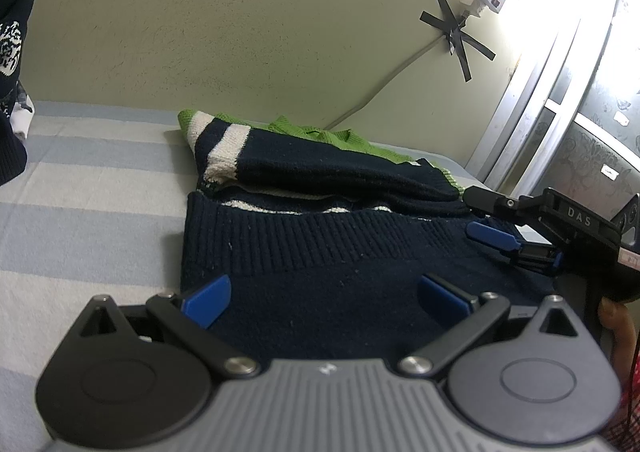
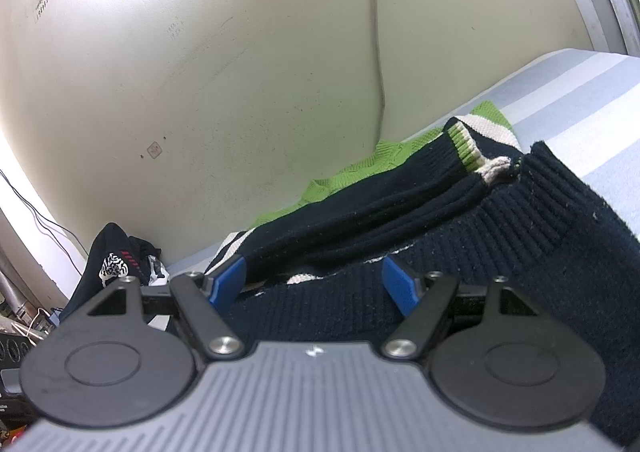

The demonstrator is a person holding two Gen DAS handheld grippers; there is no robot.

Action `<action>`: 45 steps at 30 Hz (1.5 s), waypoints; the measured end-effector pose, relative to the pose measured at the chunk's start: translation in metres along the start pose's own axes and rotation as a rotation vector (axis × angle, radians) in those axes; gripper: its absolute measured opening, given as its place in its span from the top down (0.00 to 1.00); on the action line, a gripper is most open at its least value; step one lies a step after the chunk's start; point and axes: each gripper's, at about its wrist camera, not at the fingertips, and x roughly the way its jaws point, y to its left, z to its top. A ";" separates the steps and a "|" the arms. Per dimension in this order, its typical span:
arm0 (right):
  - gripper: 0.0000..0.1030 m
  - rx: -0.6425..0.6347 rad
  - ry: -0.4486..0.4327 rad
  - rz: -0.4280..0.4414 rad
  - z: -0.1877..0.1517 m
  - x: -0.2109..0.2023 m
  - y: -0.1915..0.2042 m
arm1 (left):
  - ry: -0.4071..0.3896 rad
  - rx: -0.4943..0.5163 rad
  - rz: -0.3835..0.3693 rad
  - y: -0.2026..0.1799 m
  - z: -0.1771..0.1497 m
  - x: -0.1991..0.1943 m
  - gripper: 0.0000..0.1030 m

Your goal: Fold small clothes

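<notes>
A navy knit sweater (image 1: 320, 276) with white and green stripes lies partly folded on the striped bed, its ribbed hem towards me and both sleeves folded over the body. My left gripper (image 1: 324, 300) is open, its blue pads low over the near navy fabric, holding nothing. My right gripper (image 2: 316, 284) is open over the sweater's other side; it also shows in the left wrist view (image 1: 492, 220) at the sweater's right edge, one finger above the cloth and one blue pad on it. The green-tipped sleeve cuff (image 2: 476, 148) lies ahead of the right gripper.
The bed sheet (image 1: 80, 188) has pale blue and white stripes. A second dark patterned garment (image 1: 12, 72) lies at the far left, also seen in the right wrist view (image 2: 116, 256). A cream wall (image 1: 240, 32) with a taped cable backs the bed. A metal window frame (image 1: 532, 108) stands at right.
</notes>
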 end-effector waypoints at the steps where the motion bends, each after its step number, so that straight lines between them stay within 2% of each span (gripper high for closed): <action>1: 0.25 0.000 0.000 0.000 0.000 0.000 0.000 | 0.000 -0.001 0.000 0.000 0.000 0.000 0.00; 29: 0.25 0.011 -0.012 0.002 0.000 -0.002 -0.001 | 0.004 0.009 0.011 -0.002 0.000 0.001 0.00; 45: 0.24 0.009 -0.037 -0.009 -0.003 -0.005 0.003 | 0.018 0.060 0.054 -0.010 0.000 0.004 0.00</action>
